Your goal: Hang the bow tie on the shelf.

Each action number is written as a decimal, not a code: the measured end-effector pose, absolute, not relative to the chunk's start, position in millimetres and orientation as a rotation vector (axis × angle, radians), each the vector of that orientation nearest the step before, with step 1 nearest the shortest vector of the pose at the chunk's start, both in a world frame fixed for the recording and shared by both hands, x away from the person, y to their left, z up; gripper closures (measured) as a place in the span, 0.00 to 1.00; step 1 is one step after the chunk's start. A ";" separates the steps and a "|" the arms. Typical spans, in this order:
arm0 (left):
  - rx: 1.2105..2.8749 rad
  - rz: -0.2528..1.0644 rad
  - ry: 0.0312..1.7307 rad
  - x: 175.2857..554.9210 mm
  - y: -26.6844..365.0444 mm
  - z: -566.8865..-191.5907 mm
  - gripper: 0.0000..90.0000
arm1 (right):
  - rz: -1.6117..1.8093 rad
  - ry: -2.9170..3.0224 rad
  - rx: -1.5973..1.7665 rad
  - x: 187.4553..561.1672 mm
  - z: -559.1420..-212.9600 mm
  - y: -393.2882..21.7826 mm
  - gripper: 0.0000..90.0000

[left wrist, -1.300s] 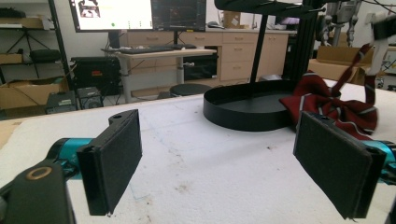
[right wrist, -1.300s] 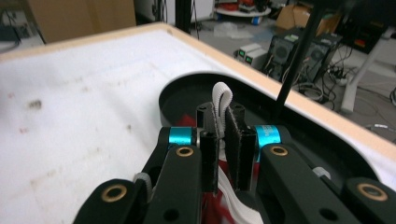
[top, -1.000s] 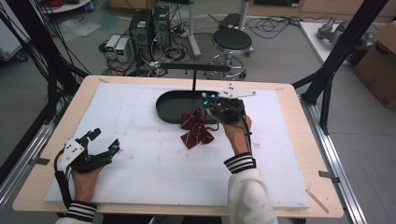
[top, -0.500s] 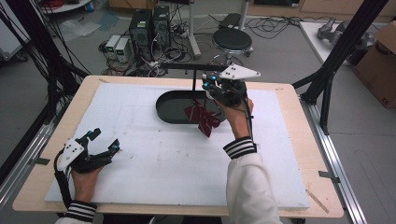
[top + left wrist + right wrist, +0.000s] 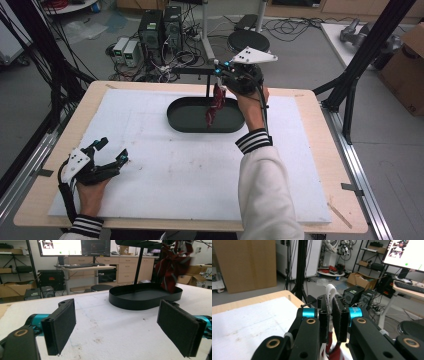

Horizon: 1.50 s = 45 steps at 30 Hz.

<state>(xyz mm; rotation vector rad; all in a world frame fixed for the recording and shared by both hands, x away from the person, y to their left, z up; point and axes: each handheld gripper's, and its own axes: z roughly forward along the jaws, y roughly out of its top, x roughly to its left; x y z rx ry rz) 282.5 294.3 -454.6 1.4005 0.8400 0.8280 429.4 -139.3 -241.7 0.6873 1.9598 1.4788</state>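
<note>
Dark red, crumpled cloth item (image 5: 215,103) with paler stripes and a white loop at its top, hanging limp above the black oval metal tray (image 5: 181,120), lower end dangling just over the tray's right half. Pinched at the top by the right gripper (image 5: 222,82), raised above the tray's far rim, jaws pressed together on the fabric. In the right gripper view, white loop (image 5: 331,291) poking up from between the two closed black pads (image 5: 324,315), red and white fabric spilling below them, bright blue cylinders on either side of the right gripper (image 5: 332,312). In the left gripper view, same cloth (image 5: 172,265) at upper right, bunched and folded, grey-white stripes across the red, hanging beside the thin black upright post (image 5: 138,263) rising from the tray (image 5: 140,302). Left gripper (image 5: 111,152) resting low on the white foam board (image 5: 190,180) near the table's front left corner, well apart from the tray, jaws spread wide with nothing between the flat black pads (image 5: 62,326). Faint brownish stains on the white board in front of the left gripper (image 5: 116,327). Monitors on a desk in the background (image 5: 72,247), text on them too small to read; no legible brand or label on the cloth, tray or grippers.
</note>
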 end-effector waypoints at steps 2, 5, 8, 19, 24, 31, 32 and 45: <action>1.401 0.830 0.840 282.5 294.3 -454.6 0.18 | 1.471 1.965 0.688 434.4 -238.6 -137.5 0.94; 1.402 0.830 0.841 282.5 294.4 -454.6 0.18 | 1.482 1.946 0.687 439.6 -236.2 -136.2 0.94; 1.399 0.828 0.840 282.7 294.0 -454.6 0.18 | 1.485 1.944 0.697 444.7 -237.3 -135.9 0.94; 1.404 0.825 0.841 283.1 294.0 -454.4 0.18 | 1.472 1.899 0.731 458.5 -236.2 -136.3 0.94; 1.405 0.823 0.844 283.4 294.1 -454.4 0.18 | 1.480 1.883 0.700 462.6 -227.5 -130.3 0.94; 1.405 0.822 0.844 283.4 293.9 -454.3 0.18 | 1.474 1.872 0.728 475.1 -229.3 -131.3 0.94; 1.405 0.822 0.843 283.4 294.0 -454.3 0.18 | 1.475 1.874 0.730 477.3 -229.7 -131.5 0.94; 1.404 0.822 0.844 283.4 294.0 -454.4 0.18 | 1.445 1.876 0.771 493.9 -235.9 -141.4 0.94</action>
